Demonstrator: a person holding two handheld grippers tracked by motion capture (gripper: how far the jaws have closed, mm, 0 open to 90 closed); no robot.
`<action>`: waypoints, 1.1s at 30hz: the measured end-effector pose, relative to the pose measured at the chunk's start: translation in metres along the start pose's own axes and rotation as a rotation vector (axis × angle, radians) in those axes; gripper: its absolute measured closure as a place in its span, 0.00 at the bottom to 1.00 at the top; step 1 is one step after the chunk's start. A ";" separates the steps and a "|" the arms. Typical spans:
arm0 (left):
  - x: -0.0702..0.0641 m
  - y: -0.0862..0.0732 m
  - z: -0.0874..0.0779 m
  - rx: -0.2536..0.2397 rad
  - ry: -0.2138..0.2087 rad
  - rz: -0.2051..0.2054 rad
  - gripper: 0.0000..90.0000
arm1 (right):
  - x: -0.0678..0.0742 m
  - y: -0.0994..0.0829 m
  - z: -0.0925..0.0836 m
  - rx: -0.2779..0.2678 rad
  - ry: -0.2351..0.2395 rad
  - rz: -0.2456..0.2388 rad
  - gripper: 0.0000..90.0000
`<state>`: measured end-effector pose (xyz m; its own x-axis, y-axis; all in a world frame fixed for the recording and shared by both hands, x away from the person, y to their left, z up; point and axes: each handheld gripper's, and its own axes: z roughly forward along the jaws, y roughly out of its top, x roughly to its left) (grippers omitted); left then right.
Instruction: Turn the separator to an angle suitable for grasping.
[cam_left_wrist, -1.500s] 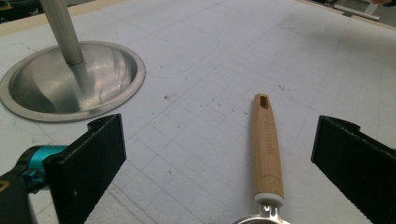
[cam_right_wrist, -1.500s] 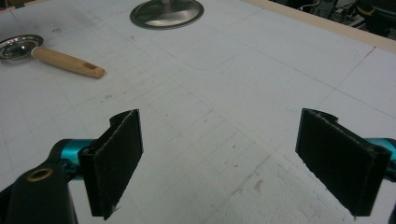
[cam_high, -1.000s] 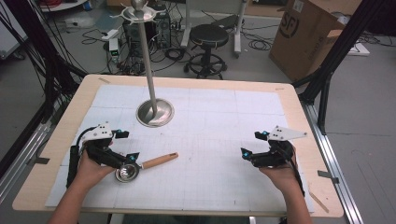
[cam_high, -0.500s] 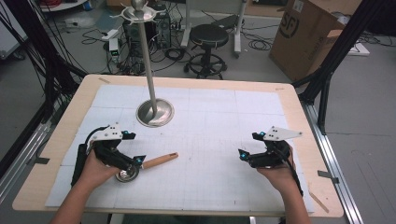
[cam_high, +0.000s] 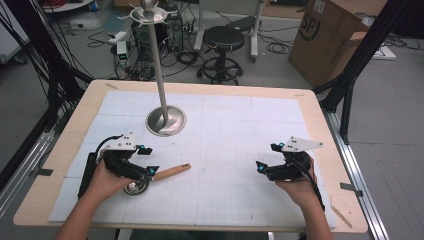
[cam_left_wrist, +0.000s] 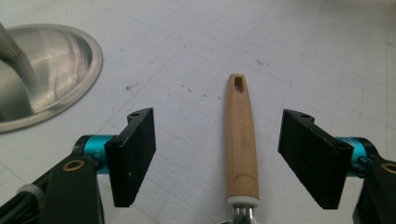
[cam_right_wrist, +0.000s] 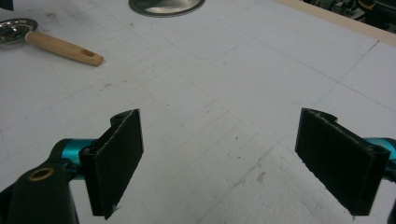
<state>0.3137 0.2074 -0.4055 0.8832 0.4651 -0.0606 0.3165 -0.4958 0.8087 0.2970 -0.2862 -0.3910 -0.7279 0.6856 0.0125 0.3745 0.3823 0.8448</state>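
Your left gripper (cam_left_wrist: 217, 156) has just been closing; its jaws straddle the light wooden handle of the small round steel strainer (cam_left_wrist: 242, 140), not yet touching it, near the table's front left. Behind stands the silver metal stand (cam_high: 165, 120). Your right gripper (cam_right_wrist: 219, 161) rests spread, empty.

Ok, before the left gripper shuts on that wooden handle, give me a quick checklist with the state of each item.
1. wooden handle between the left gripper jaws: ok.
2. Pads pressing on the handle: not ok; the jaws have just been closing, gaps remain on both sides.
3. Handle centred: not ok, nearer one jaw.
4. stand base clear of the handle: ok.
5. right gripper open, apart on the white mat: ok.
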 end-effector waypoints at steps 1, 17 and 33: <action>0.000 0.000 0.000 0.000 0.000 0.000 0.32 | 0.000 0.000 0.000 0.003 0.001 -0.003 0.16; -0.013 0.013 0.012 0.197 -0.003 0.058 0.39 | 0.002 -0.002 0.001 0.029 -0.004 -0.006 0.16; -0.015 0.012 0.024 0.352 -0.018 0.063 0.54 | 0.002 -0.002 0.002 0.038 -0.005 -0.005 0.16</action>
<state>0.3121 0.1768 -0.4088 0.9098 0.4141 -0.0295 0.3582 -0.7472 0.5598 0.2957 -0.2841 -0.3944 -0.7269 0.6867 0.0058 0.3926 0.4087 0.8239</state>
